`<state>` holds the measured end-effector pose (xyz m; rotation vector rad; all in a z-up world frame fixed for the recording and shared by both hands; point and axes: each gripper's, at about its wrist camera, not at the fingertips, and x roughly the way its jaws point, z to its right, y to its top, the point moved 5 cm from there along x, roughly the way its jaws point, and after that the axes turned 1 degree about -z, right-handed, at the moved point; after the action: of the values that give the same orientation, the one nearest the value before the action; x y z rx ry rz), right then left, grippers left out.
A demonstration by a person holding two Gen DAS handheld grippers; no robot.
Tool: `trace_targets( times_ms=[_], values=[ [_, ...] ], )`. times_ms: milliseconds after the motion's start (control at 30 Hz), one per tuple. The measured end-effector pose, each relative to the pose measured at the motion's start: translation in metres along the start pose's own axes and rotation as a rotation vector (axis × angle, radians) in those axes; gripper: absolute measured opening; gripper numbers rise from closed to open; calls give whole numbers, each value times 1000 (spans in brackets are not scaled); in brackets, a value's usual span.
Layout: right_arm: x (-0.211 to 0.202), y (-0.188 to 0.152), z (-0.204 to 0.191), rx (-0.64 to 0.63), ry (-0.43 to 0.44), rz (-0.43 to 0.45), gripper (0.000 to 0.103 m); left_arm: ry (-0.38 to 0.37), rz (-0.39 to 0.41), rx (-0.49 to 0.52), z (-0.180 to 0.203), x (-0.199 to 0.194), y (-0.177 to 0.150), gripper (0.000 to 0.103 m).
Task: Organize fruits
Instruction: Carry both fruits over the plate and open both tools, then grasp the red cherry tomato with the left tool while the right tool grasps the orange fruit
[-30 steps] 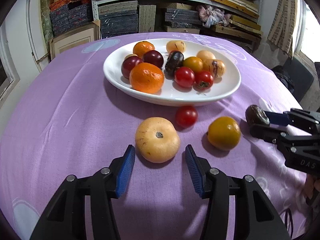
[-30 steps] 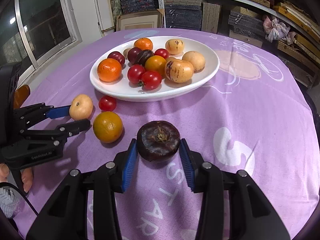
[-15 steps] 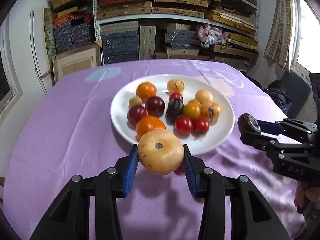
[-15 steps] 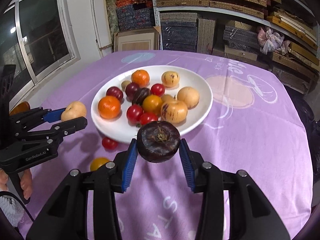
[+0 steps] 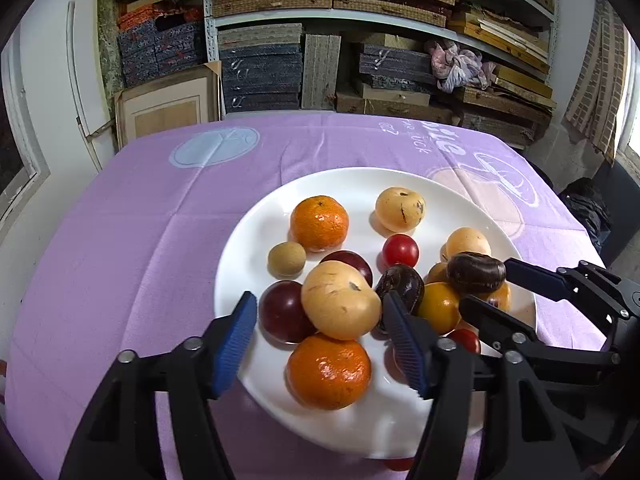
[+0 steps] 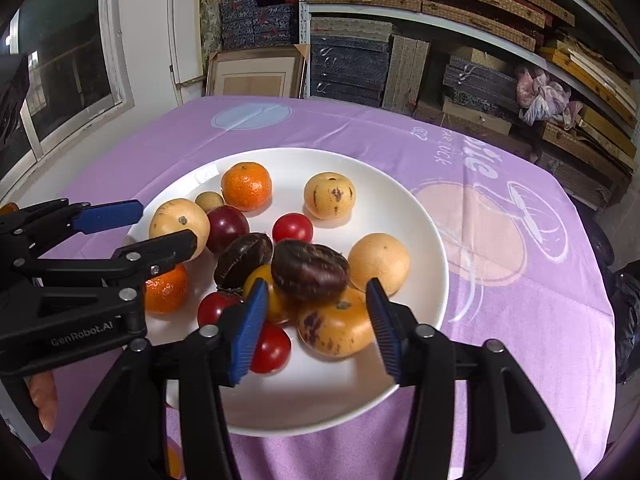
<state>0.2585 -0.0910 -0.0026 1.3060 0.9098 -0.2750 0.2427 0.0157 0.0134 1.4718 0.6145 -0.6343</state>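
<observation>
Both the left gripper [image 5: 322, 344] and right gripper [image 6: 316, 322] gape wide over the plate [image 6: 400, 204]; only the right view shows an orange fruit [image 6: 172, 460] below its rim

a round table draped in a purple printed cloth [image 5: 160, 240] fills the near room. behind it, metal shelves [image 5: 360, 20] hold stacked boards and woven mats. a window [image 6: 60, 64] sits left; white walls.

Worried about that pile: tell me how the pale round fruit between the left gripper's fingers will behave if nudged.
The pale round fruit would probably roll: it is smooth, rounded and perched on the tangerine, not flat on the plate. It looks firm, so likely stiff under the left gripper, whose jaws stand open.
</observation>
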Motion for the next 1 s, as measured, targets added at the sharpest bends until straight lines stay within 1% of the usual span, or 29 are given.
trace_targets(
  times_ms=[33, 67, 167, 233, 333, 433, 533, 600, 733, 800, 867, 900, 933, 967, 1000],
  values=[
    [-6, -4, 4, 19, 9, 10, 68, 1, 19, -12, -4, -6, -1, 84],
    [-14, -9, 7, 33, 20, 20, 69, 2, 35, -31, -9, -14, -4, 89],
    [-39, -34, 6, 30, 53, 27, 69, -31, 49, -69, -20, -34, -16, 90],
    [-56, -56, -2, 7, 77, 28, 69, -53, 63, -75, -23, -50, -29, 90],
    [-77, -91, -18, -24, 136, 10, 69, -50, 72, -30, -18, -68, -48, 90],
    [-79, -116, -40, -38, 216, -40, 69, -68, 36, 11, -11, -71, -70, 90],
    [-71, -125, -60, -66, 232, -65, 69, -65, 12, 58, 0, -66, -85, 90],
    [-64, -124, -71, -82, 244, -78, 69, -72, -8, 79, 8, -59, -91, 90],
    [-49, -122, -88, -102, 268, -108, 69, -81, -42, 112, 19, -40, -93, 90],
    [-43, -121, -92, -105, 271, -116, 70, -84, -43, 122, 24, -33, -90, 90],
    [-44, -118, -93, -112, 274, -95, 66, -88, -44, 128, 28, -28, -87, 90],
    [-44, -117, -94, -118, 278, -96, 61, -90, -44, 130, 30, -26, -86, 90],
    [-42, -117, -96, -123, 280, -107, 47, -94, -45, 133, 32, -24, -85, 90],
    [-42, -116, -95, -120, 270, -108, 37, -99, -49, 138, 34, -22, -84, 90],
    [-42, -116, -95, -118, 279, -110, 37, -105, -53, 139, 37, -20, -83, 90]
  ],
)
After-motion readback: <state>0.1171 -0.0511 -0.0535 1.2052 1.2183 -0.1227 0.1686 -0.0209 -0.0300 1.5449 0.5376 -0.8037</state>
